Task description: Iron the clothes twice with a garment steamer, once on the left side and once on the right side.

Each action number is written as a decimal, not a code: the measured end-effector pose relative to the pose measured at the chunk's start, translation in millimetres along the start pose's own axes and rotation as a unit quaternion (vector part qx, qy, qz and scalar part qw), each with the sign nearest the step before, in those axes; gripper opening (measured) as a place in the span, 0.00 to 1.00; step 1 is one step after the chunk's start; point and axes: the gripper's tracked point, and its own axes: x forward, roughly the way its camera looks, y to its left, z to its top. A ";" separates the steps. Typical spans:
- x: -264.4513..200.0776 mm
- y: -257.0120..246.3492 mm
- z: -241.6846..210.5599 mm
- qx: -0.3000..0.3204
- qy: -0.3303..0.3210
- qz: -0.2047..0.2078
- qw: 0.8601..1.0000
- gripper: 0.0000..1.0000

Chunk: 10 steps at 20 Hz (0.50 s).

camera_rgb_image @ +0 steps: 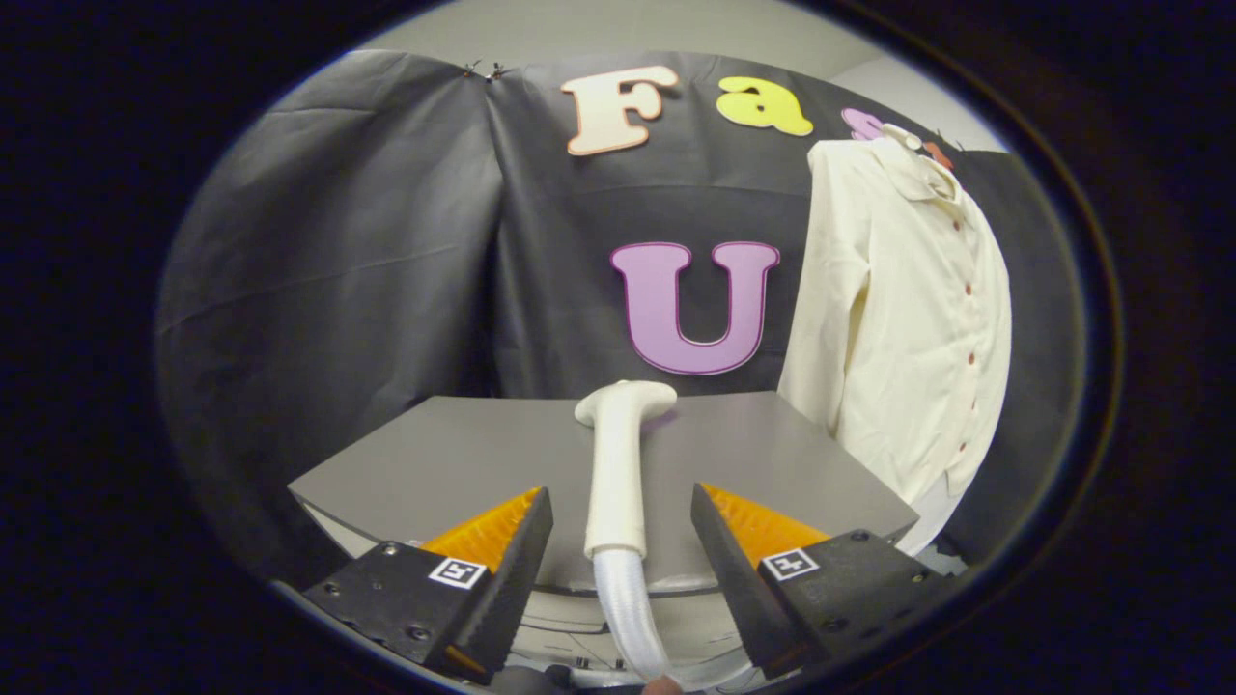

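Observation:
A white garment steamer head [618, 463] lies on the grey table [463, 454], its handle pointing back at me and its ribbed white hose [632, 618] trailing down over the table's near edge. My gripper [620, 502] is open, with the handle lying in the gap between the two fingers and neither finger touching it. A cream long-sleeved shirt [908, 319] with dark red buttons hangs against the wall, beyond the table's right corner.
Black cloth walls close in the booth behind and on both sides of the table. The table's front edge runs just under my fingers, and a pale rounded base [695, 618] shows below it.

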 end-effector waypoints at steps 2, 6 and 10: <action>12.4 1.6 -1.0 0.002 0.012 0.000 1.000 0.86; 36.3 5.3 -9.7 -0.011 0.041 -0.004 0.999 0.75; 55.0 8.0 -18.4 -0.014 0.061 -0.005 0.998 0.56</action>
